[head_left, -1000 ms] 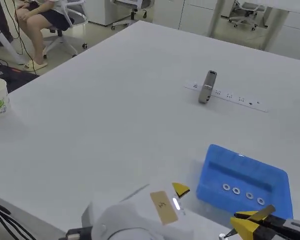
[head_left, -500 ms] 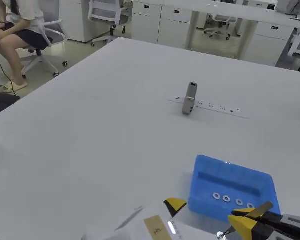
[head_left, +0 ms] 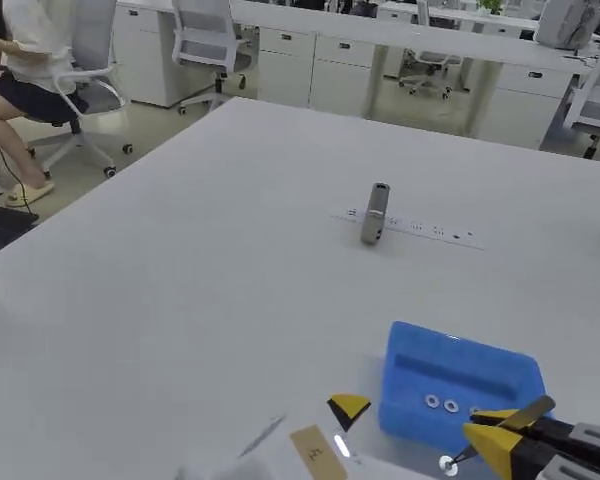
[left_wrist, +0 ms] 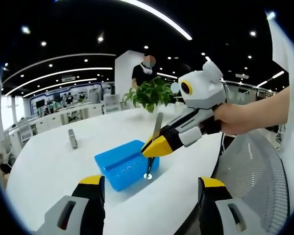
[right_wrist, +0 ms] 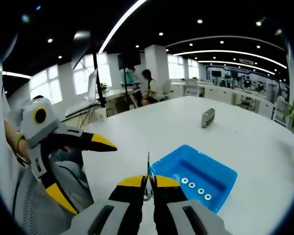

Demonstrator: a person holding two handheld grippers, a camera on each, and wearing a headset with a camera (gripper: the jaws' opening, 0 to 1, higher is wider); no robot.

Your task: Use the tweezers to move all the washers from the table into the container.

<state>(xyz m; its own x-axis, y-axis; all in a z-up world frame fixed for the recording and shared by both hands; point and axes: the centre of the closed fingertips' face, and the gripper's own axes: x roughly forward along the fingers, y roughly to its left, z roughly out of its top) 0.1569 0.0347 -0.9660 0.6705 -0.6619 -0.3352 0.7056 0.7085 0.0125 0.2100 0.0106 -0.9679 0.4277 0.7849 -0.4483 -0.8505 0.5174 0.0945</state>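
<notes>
My right tool (right_wrist: pixel 148 182) is clamped on the tweezers (right_wrist: pixel 148 167), whose tip meets a washer (head_left: pixel 447 463) just beside the blue container (head_left: pixel 405 395), close to the near edge of the table (head_left: pixel 210 260). Four more washers (right_wrist: pixel 196 188) lie in a row inside it, and my left tool (left_wrist: pixel 152 182) hangs with jaws wide apart

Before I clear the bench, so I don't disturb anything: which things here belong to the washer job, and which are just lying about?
Job in hand:
tweezers held in the right gripper
washer at their tip
blue container
washers inside it

Lying about:
grey device
power strip
office chair
</notes>
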